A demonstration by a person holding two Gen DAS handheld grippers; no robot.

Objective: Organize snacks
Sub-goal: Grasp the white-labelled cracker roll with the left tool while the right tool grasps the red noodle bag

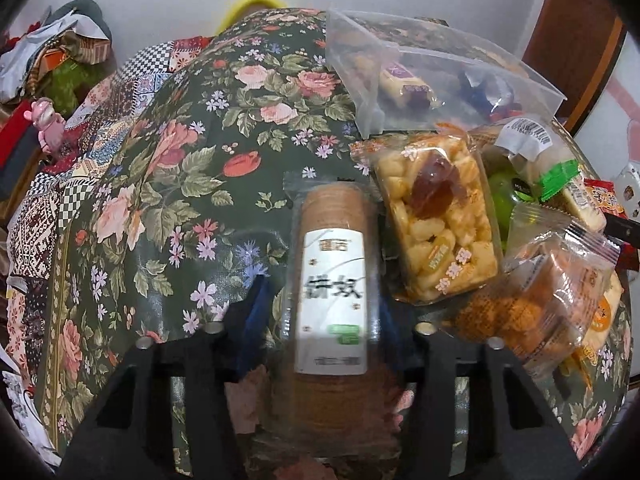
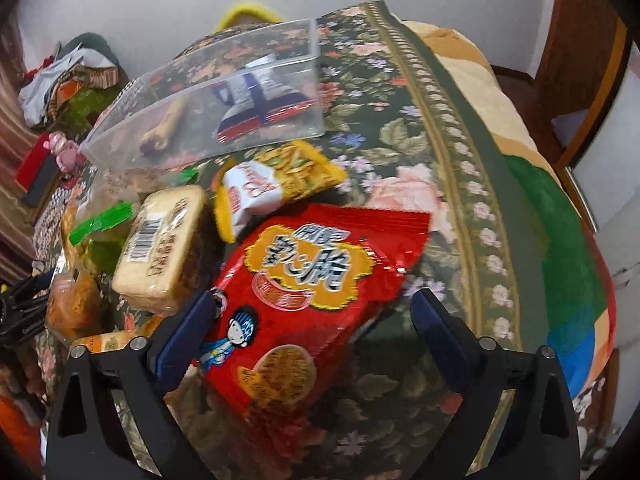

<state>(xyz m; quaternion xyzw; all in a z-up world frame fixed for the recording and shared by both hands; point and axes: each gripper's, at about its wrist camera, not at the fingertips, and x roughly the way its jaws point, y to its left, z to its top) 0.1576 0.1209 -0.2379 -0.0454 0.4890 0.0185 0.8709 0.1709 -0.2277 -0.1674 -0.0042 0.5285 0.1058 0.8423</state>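
In the left wrist view my left gripper [image 1: 320,304] has its blue fingers close on both sides of a clear-wrapped brown cracker roll [image 1: 334,280] with a white label; it looks shut on it. A clear plastic box [image 1: 420,80] with a few wrapped snacks stands behind, beside a puffed-rice bar [image 1: 436,220]. In the right wrist view my right gripper [image 2: 316,336] is open, its fingers straddling a red snack packet [image 2: 304,296] lying on the cloth. The clear box [image 2: 224,108] lies further back.
A floral green cloth [image 1: 180,200] covers the table. More snacks: an orange pastry pack [image 1: 540,304], a pale cake with barcode [image 2: 164,248], a yellow packet [image 2: 288,176]. Cluttered goods sit at far left [image 1: 52,72]. The table edge and a striped blanket [image 2: 560,248] lie right.
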